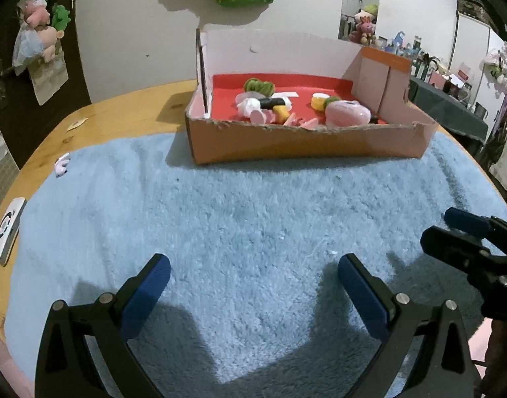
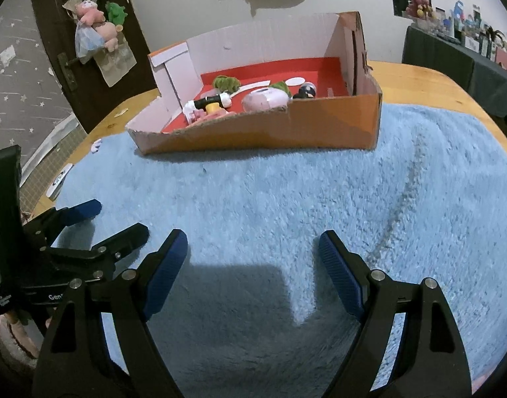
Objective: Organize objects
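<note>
The small toys [image 1: 280, 107] sit heaped in the cardboard box [image 1: 303, 142] at the far side of the blue rug [image 1: 240, 219] — a pink rounded case [image 1: 348, 114], a green fuzzy piece [image 1: 258, 85], a black-and-yellow piece [image 1: 275, 103] among them, all on the box's red floor. The box rests on the rug's far edge, on the wooden surface [image 1: 121, 109]. My left claw [image 1: 253, 282] hangs over bare rug, jaws spread wide, nothing between them. My right claw [image 2: 253, 258] — just beside it, also over bare rug — stands released and empty too. A small pale toy [image 1: 62, 165] lies at the rug's left edge, and a white card [image 1: 8, 229] near it.
</note>
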